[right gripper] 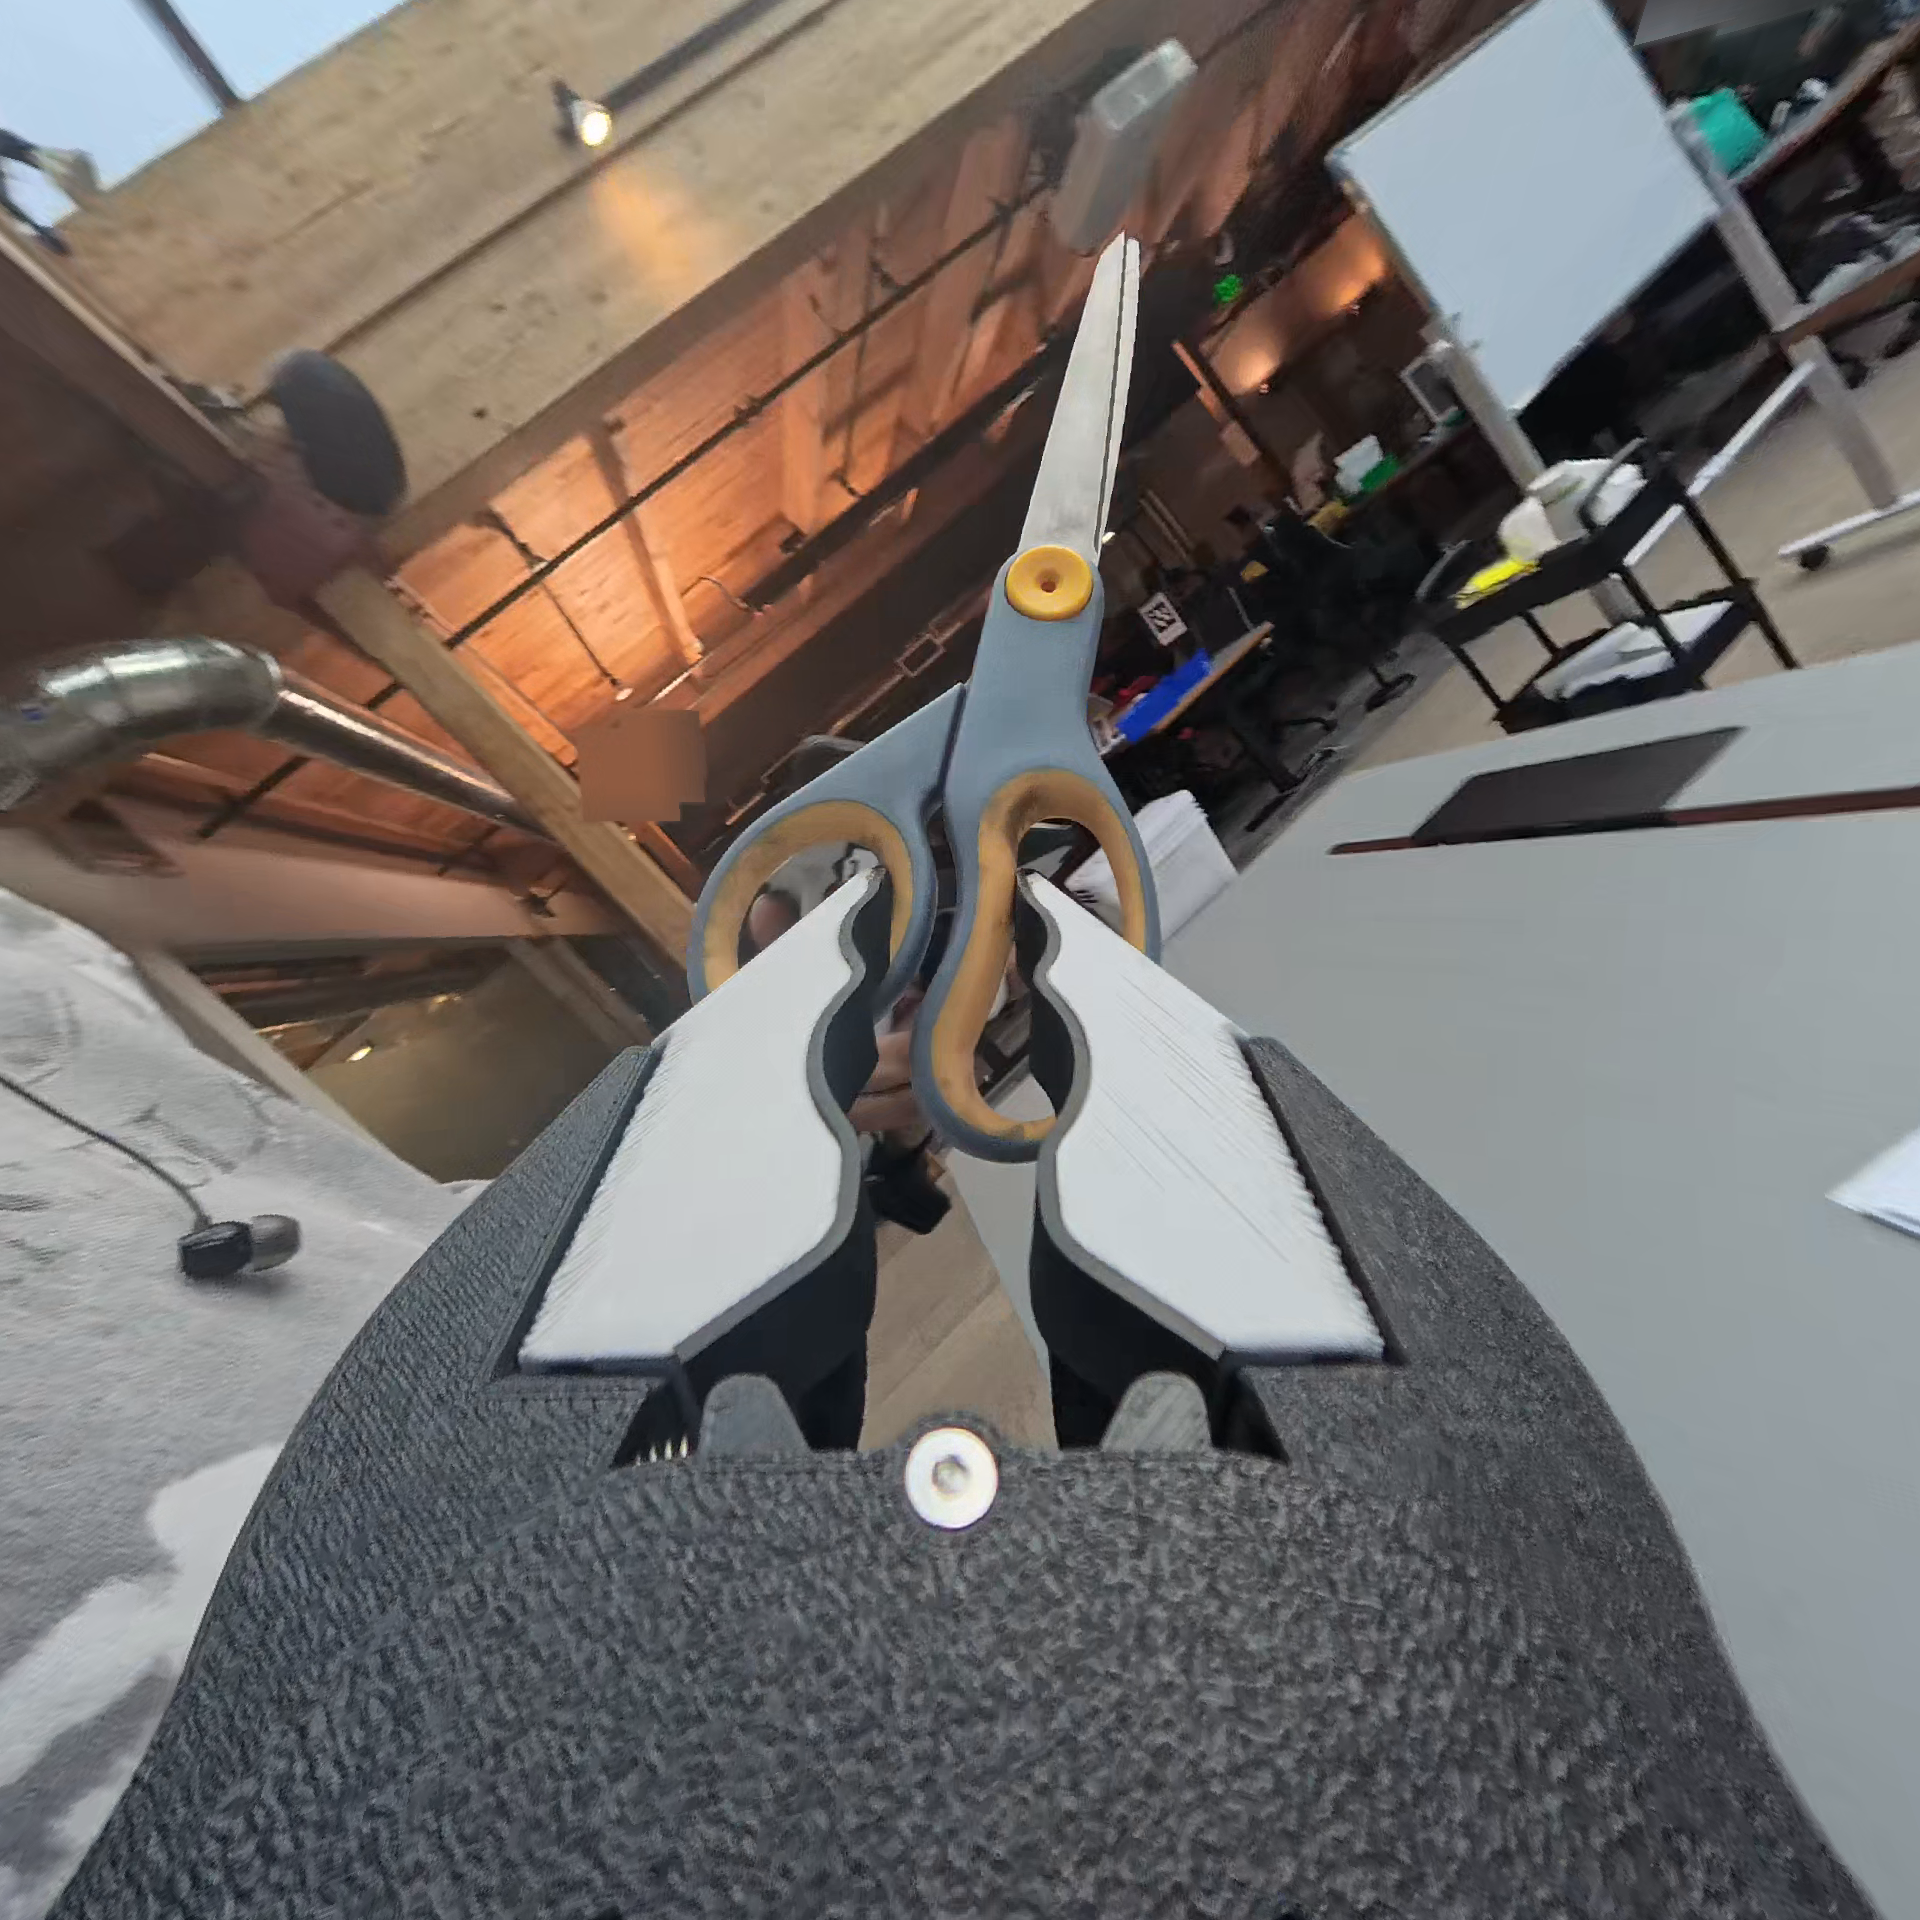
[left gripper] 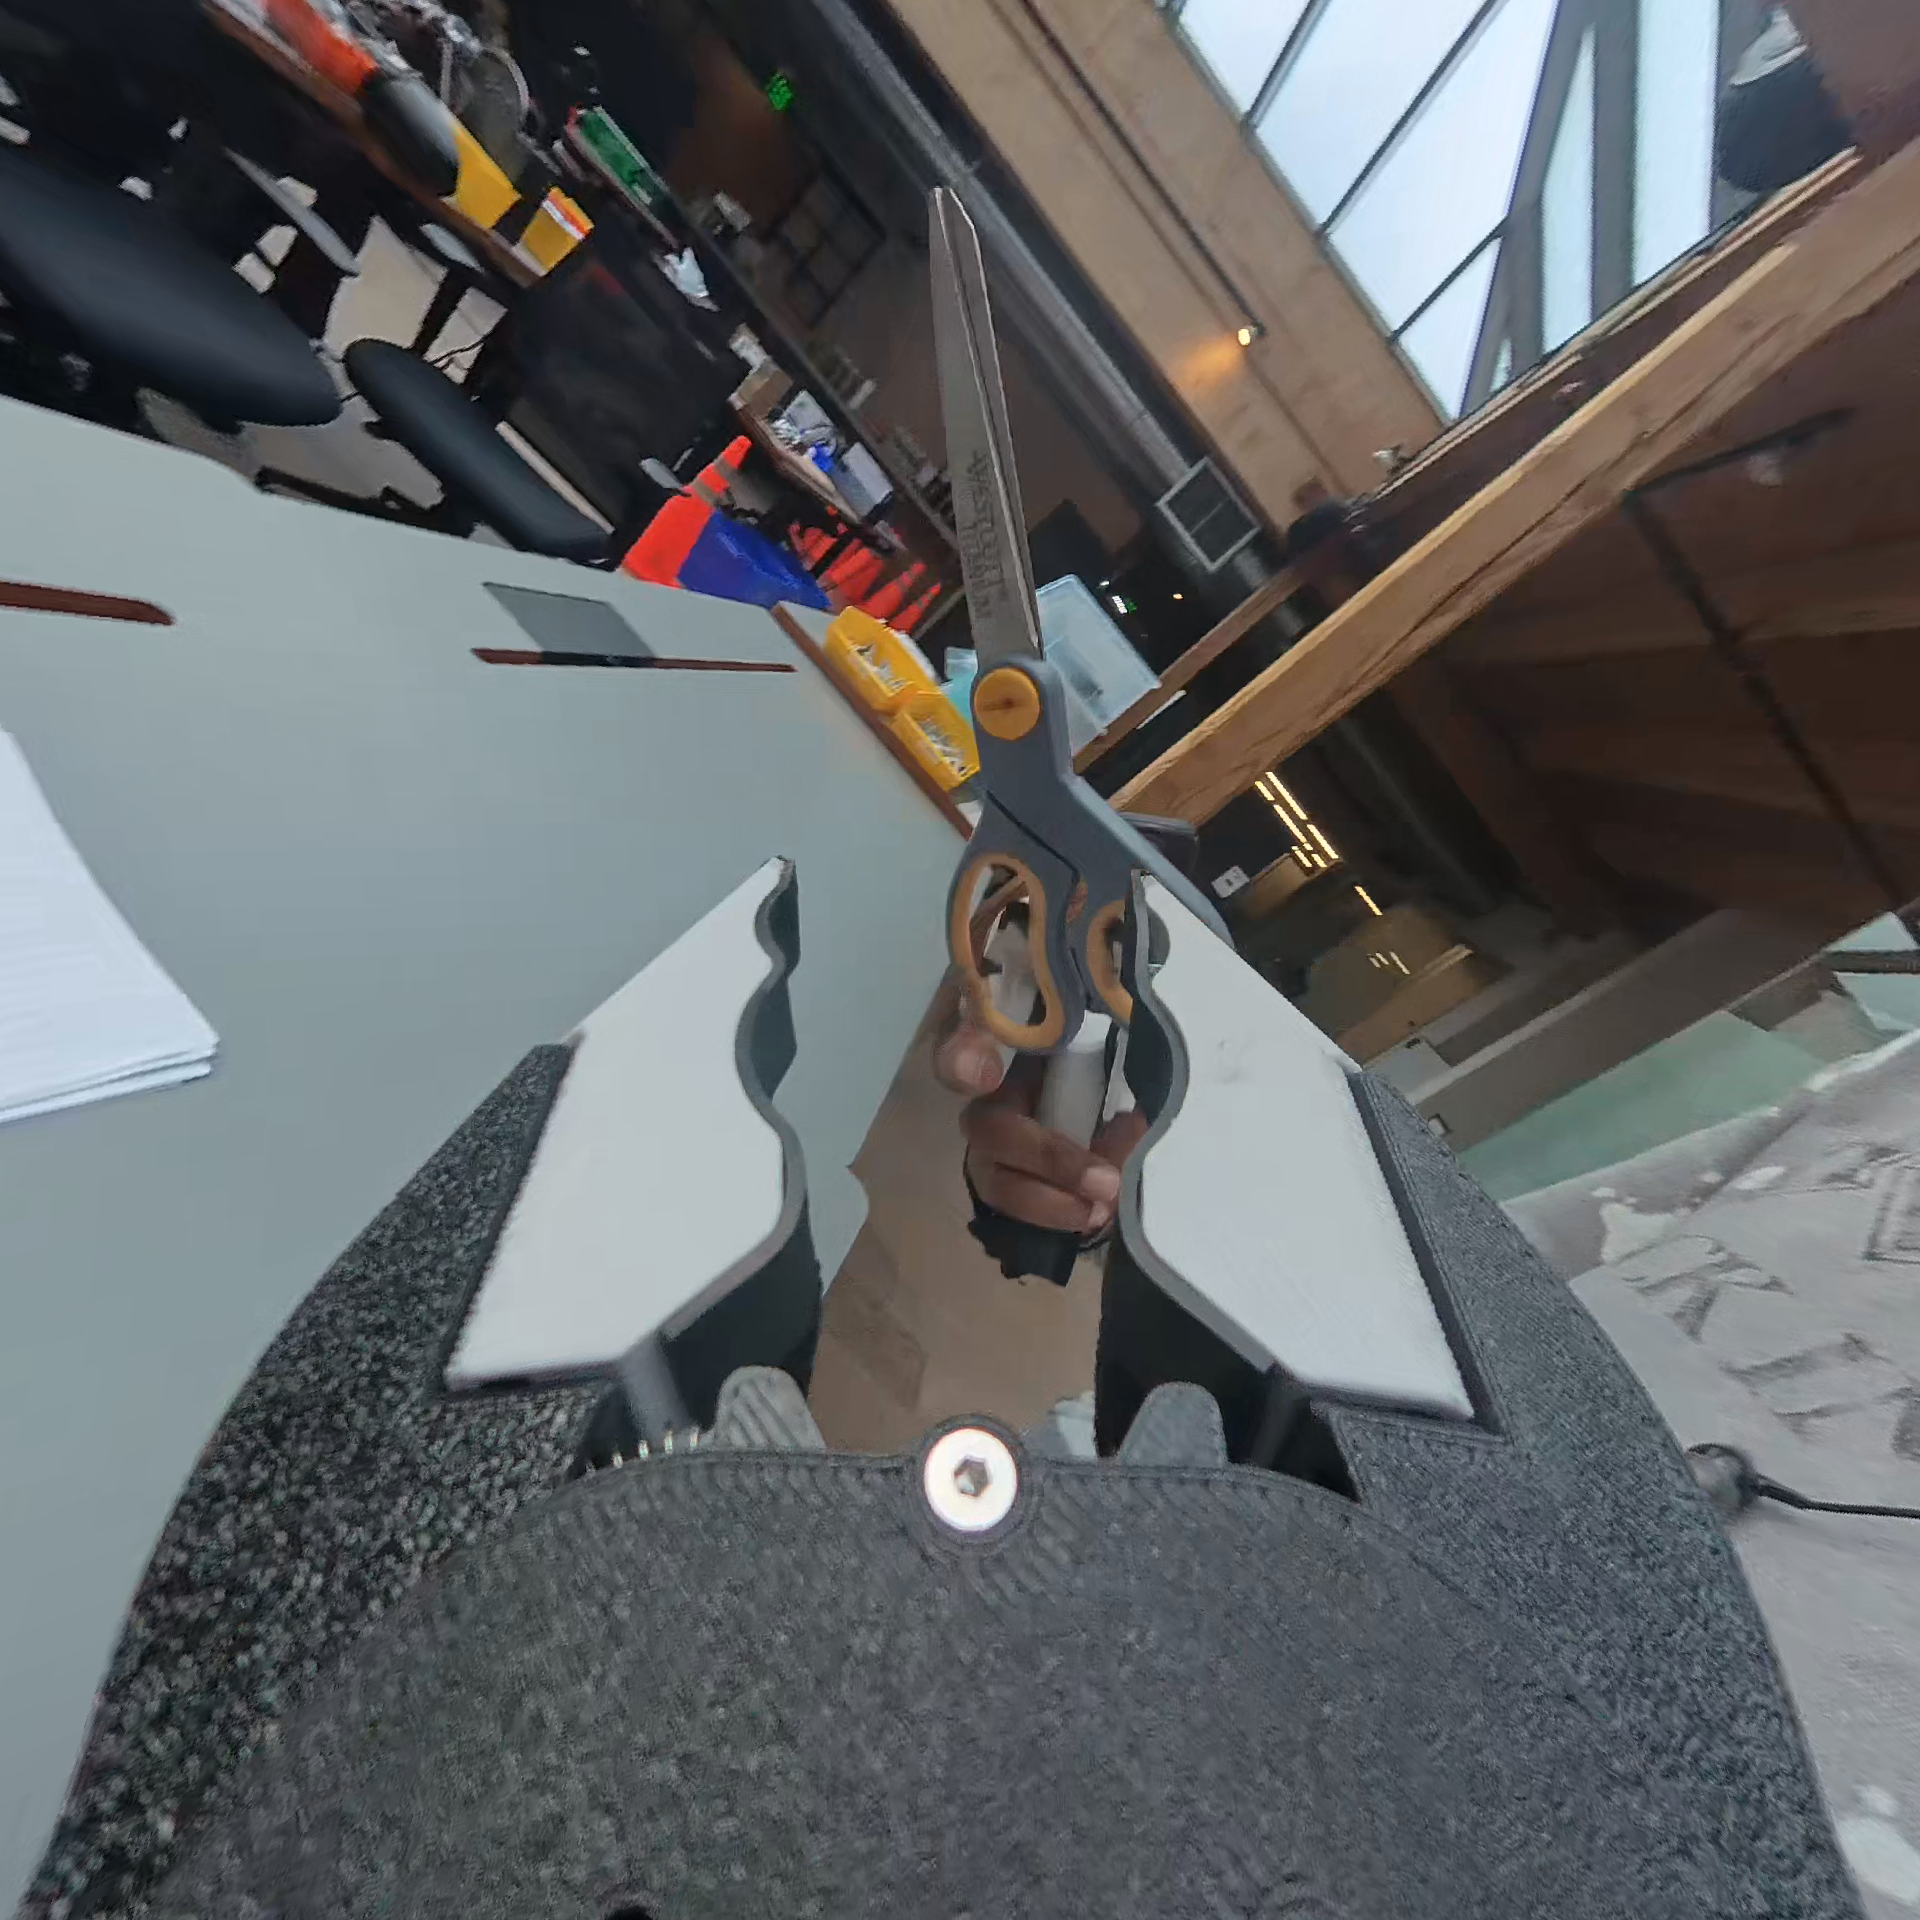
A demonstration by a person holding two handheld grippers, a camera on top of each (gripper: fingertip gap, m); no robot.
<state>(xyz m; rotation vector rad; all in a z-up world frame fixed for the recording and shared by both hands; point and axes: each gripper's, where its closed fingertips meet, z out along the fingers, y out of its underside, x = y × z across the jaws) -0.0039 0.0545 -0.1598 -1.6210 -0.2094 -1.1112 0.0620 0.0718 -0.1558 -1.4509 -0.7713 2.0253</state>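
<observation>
- Scissors [right gripper: 1039, 748]: grey handles with orange-lined loops, orange pivot, steel blades closed and pointing up; held in the air beside the table edge.
- Right gripper [right gripper: 951, 883]: its fingers [right gripper: 1143, 1122] pass through the two handle loops, one in each, with the handle bars between them; grasping the scissors.
- Left gripper [left gripper: 961, 883]: released, jaws spread wide; right finger [left gripper: 1268, 1164] just beside the scissor handles, contact unclear.
- Hand [left gripper: 1039, 1153]: seen in the left wrist view below the handles, around the other gripper.
- Grey table [left gripper: 364, 831]: white paper stack [left gripper: 73, 966] on it.
- Yellow parts bins [left gripper: 904, 691]: beyond the table's far edge.
</observation>
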